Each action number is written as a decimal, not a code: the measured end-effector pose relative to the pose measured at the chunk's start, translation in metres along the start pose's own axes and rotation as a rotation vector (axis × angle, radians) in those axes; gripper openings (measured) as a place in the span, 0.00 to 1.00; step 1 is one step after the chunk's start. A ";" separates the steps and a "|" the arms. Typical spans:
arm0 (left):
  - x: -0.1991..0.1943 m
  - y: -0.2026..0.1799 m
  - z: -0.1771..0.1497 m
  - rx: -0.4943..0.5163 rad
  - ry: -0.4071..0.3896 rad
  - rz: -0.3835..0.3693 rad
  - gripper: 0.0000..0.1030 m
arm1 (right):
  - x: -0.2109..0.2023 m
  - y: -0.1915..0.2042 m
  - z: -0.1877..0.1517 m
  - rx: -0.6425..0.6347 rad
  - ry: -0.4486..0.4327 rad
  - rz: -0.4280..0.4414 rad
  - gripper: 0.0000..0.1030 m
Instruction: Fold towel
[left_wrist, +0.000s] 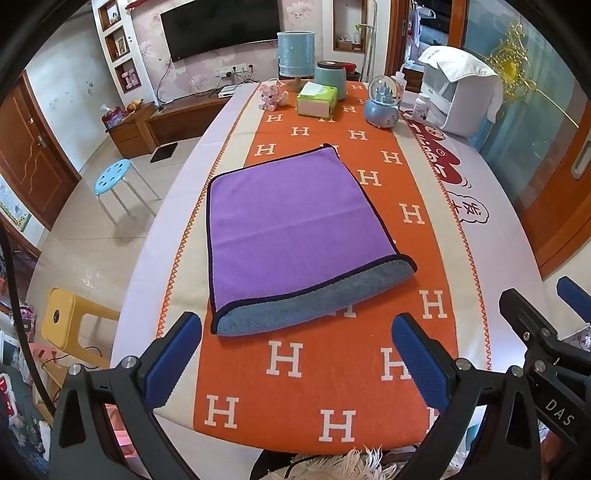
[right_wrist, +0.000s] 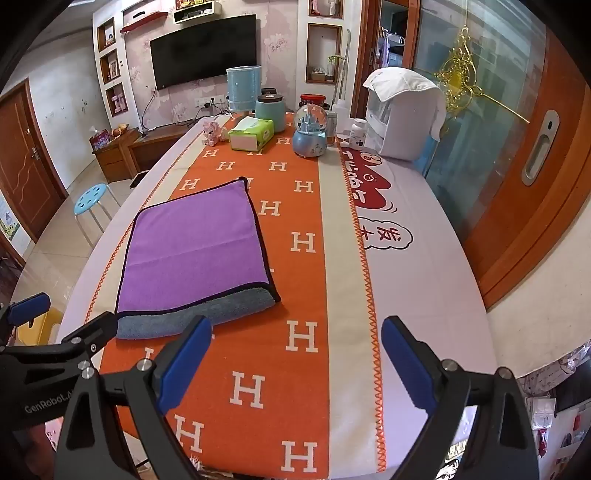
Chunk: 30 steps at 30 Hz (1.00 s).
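Note:
A purple towel (left_wrist: 291, 225) with a dark border lies folded flat on the orange H-pattern runner (left_wrist: 303, 373). Its grey underside (left_wrist: 317, 299) shows along the near edge. It also shows in the right wrist view (right_wrist: 195, 251). My left gripper (left_wrist: 295, 332) is open and empty, just short of the towel's near edge. My right gripper (right_wrist: 295, 336) is open and empty, to the right of the towel's near right corner. Each gripper shows at the edge of the other's view: the right one (left_wrist: 546, 310) and the left one (right_wrist: 62, 317).
At the table's far end stand a blue lamp (left_wrist: 295, 55), a teal canister (left_wrist: 330, 79), a tissue box (left_wrist: 317, 99), a pink toy (left_wrist: 269, 96), a snow globe (left_wrist: 382, 103), a pill bottle (left_wrist: 421, 107) and a white appliance (left_wrist: 461, 92). A blue stool (left_wrist: 112, 177) and a yellow stool (left_wrist: 61, 314) stand left of the table.

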<state>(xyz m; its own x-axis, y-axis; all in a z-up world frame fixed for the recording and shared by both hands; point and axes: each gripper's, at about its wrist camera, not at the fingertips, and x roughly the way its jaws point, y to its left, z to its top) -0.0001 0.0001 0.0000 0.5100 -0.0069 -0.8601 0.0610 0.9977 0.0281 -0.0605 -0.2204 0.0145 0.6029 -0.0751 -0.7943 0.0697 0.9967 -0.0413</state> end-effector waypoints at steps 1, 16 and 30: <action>0.000 0.000 0.000 0.000 0.002 0.000 0.99 | 0.000 0.000 0.000 -0.002 -0.001 -0.004 0.91; 0.001 0.000 0.000 0.004 0.000 0.007 0.99 | 0.002 0.001 0.000 -0.001 0.001 -0.001 0.91; 0.000 -0.001 0.000 0.005 -0.003 0.006 0.99 | 0.002 0.002 0.002 -0.001 -0.001 0.001 0.91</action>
<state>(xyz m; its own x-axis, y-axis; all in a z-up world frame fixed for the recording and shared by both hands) 0.0002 -0.0004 -0.0004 0.5130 -0.0008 -0.8584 0.0620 0.9974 0.0361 -0.0577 -0.2190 0.0136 0.6035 -0.0740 -0.7939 0.0682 0.9968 -0.0410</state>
